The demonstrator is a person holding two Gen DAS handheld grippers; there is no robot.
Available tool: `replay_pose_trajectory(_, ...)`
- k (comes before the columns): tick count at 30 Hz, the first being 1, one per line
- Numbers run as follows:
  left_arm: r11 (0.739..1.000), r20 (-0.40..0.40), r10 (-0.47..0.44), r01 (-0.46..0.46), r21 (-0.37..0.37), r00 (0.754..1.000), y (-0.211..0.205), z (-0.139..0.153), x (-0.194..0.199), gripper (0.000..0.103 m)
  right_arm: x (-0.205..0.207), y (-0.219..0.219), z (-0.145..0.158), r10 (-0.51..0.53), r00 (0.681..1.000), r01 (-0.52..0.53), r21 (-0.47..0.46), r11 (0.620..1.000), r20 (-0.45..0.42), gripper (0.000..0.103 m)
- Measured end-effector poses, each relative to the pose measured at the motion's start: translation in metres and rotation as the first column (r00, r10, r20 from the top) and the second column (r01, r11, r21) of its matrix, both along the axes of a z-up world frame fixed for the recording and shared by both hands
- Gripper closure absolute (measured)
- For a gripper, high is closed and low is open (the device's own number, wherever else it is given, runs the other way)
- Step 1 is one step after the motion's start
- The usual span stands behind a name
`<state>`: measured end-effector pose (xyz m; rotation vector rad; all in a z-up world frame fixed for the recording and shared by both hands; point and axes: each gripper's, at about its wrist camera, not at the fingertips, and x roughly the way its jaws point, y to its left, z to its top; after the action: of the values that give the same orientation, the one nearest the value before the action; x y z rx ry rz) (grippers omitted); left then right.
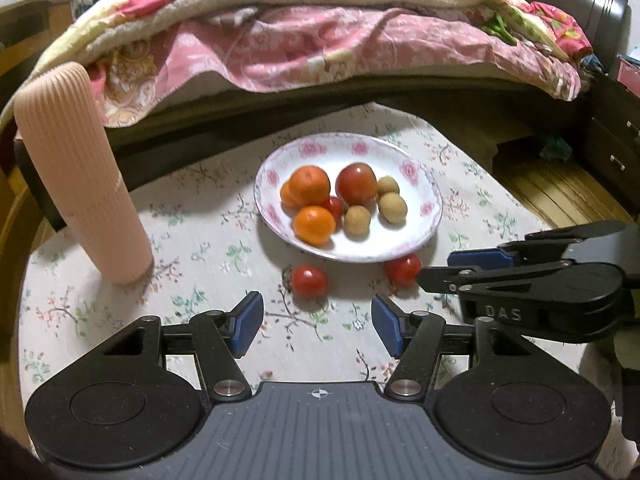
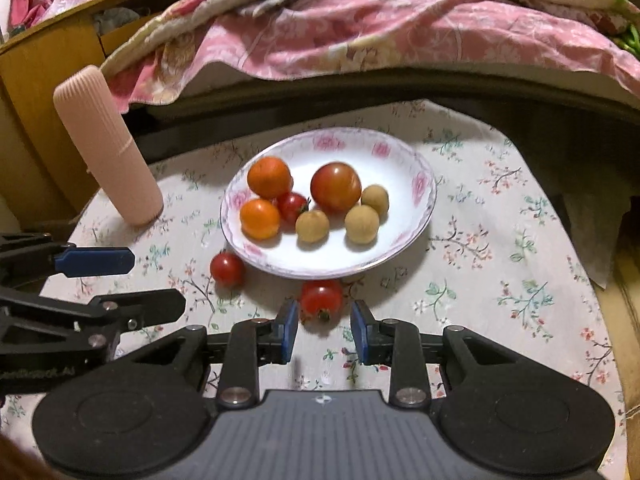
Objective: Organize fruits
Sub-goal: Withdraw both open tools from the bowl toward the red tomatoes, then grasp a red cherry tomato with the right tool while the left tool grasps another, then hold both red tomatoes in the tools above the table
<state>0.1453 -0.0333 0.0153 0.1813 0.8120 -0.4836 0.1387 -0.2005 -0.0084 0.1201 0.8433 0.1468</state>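
A floral tabletop (image 2: 500, 208) carries a fruit plate (image 2: 416, 216). Both tools gape empty: the right tool (image 2: 324, 330) just short of one cherry tomato (image 2: 321, 300), the left tool (image 1: 316, 326) near another (image 1: 309, 281).

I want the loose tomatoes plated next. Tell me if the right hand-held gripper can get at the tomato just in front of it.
Probably yes: the right hand-held gripper is open, the tomato lies just ahead between its fingers, and nothing blocks it; the plate is behind.

- The right tool (image 2: 324, 330) is hovering with its jaws apart, just short of a cherry tomato (image 2: 321, 299) lying on the table (image 2: 500, 264).
- A second cherry tomato (image 2: 227, 269) is sitting beside the flowered plate (image 2: 416, 208).
- The left tool (image 2: 128, 280) is reaching in at left.
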Motion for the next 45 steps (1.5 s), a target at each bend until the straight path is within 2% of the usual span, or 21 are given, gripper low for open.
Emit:
replay_pose_trajectory(13,1.000,-0.017,-0.022,0.022,0.016,1.000,-0.004,-0.021,0.009,0.035,0.029,0.007,-0.026,0.033,0.999,-0.033,-0.017,0.999,-0.017,0.070)
replay_pose_trajectory(22,0.999,-0.003,-0.042,0.042,0.035,0.999,-0.011,-0.039,0.023,0.035,0.036,0.006,-0.024,0.050,0.998,-0.051,-0.035,0.998,-0.030,0.071)
replay_pose_trajectory(26,0.999,-0.002,-0.029,0.029,0.017,1.000,-0.014,-0.043,0.033,0.037,0.031,0.000,-0.021,0.048,0.998,-0.049,-0.030,0.998,-0.040,0.071)
replay_pose_trajectory(31,1.000,-0.002,-0.008,0.008,0.001,1.000,-0.022,-0.049,0.044,0.050,0.028,-0.008,-0.020,0.043,0.998,-0.044,-0.026,0.999,-0.046,0.071)
replay_pose_trajectory(34,1.000,0.002,0.000,0.000,0.017,1.000,-0.025,-0.053,0.044,0.053,0.027,-0.011,-0.020,0.042,0.998,-0.043,-0.028,0.999,-0.048,0.071)
replay_pose_trajectory(37,1.000,0.004,-0.005,0.005,0.026,1.000,-0.026,-0.053,0.041,0.062,0.026,-0.013,-0.019,0.040,0.998,-0.042,-0.028,0.999,-0.050,0.071)
replay_pose_trajectory(41,0.999,-0.015,0.000,0.001,0.034,1.000,-0.025,-0.050,0.035,0.063,0.020,-0.014,-0.017,0.047,0.998,-0.049,-0.030,0.998,-0.048,0.071)
replay_pose_trajectory(45,0.999,-0.041,-0.020,0.022,0.037,0.999,-0.018,-0.043,0.011,0.063,0.004,-0.013,-0.014,0.062,0.997,-0.063,-0.026,0.998,-0.052,0.071)
